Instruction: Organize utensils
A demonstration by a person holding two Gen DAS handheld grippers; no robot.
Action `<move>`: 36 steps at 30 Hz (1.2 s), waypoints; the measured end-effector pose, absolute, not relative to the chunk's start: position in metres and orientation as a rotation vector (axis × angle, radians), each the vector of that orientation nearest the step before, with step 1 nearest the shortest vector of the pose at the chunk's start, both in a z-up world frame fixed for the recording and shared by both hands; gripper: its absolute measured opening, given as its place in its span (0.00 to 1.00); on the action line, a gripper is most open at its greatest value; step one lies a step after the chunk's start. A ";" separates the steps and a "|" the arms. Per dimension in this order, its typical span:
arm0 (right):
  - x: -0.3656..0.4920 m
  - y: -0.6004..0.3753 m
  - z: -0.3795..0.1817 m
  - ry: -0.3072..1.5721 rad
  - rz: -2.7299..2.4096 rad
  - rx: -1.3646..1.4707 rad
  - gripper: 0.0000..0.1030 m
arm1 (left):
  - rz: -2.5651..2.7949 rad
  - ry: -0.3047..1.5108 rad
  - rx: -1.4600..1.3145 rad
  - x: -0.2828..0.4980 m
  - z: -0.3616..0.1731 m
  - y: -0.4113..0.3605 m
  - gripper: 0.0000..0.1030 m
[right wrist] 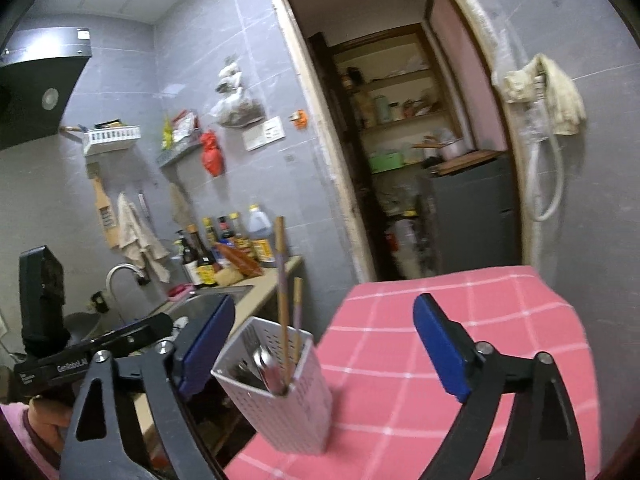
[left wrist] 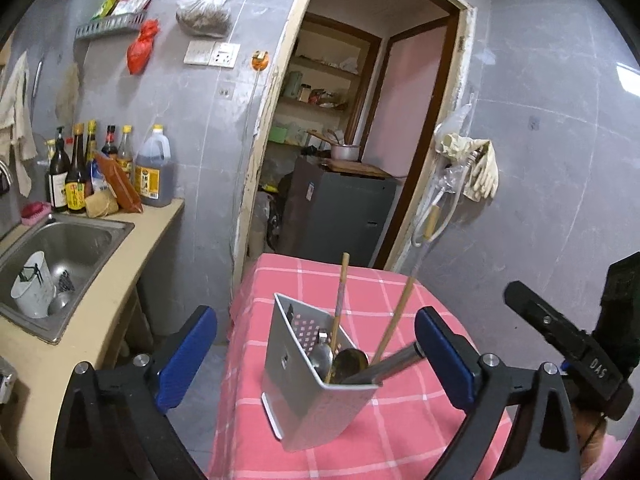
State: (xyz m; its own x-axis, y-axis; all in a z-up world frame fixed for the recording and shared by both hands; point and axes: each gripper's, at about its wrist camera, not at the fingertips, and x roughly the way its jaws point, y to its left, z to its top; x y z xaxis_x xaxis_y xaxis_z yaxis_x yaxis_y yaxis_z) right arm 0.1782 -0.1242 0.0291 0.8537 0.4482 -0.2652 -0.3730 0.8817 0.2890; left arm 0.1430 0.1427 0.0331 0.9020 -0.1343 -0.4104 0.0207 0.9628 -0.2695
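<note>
A grey perforated utensil holder (left wrist: 312, 380) stands on the pink checked tablecloth (left wrist: 420, 432). It holds two chopsticks (left wrist: 394, 320), a steel spoon (left wrist: 322, 354), a dark ladle (left wrist: 351, 360) and a metal handle. My left gripper (left wrist: 316, 354) is open, its blue pads on either side of the holder, apart from it. In the right wrist view the holder (right wrist: 288, 392) stands near the table's left edge with chopsticks (right wrist: 282, 300) upright. My right gripper (right wrist: 324, 352) is open and empty above the cloth (right wrist: 460, 300).
A steel sink (left wrist: 68, 248) with a white cup (left wrist: 32, 288) sits in the counter at the left. Sauce bottles (left wrist: 100, 168) stand behind it. An open doorway (left wrist: 360, 120) lies beyond the table. The other gripper (left wrist: 568, 352) shows at the right.
</note>
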 end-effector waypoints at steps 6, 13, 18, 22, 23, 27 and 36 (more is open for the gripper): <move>0.133 -0.148 0.029 0.331 0.302 0.212 0.97 | -0.104 0.423 -0.190 0.113 0.028 0.126 0.99; 0.084 -0.168 0.027 0.351 0.220 0.156 0.99 | -0.101 0.405 -0.156 0.076 0.020 0.109 0.99; 0.052 -0.178 0.020 0.380 0.191 0.116 0.99 | -0.082 0.395 -0.134 0.050 0.012 0.101 0.99; 0.032 -0.182 0.018 0.382 0.170 0.080 0.99 | -0.076 0.396 -0.133 0.034 0.007 0.097 0.99; 0.028 -0.183 0.018 0.382 0.164 0.075 0.99 | -0.076 0.395 -0.135 0.029 0.005 0.096 0.99; 0.017 -0.186 0.018 0.373 0.155 0.070 0.99 | -0.073 0.386 -0.143 0.016 0.006 0.094 0.99; 0.005 -0.191 0.018 0.371 0.161 0.074 0.99 | -0.085 0.388 -0.116 0.004 0.002 0.081 0.99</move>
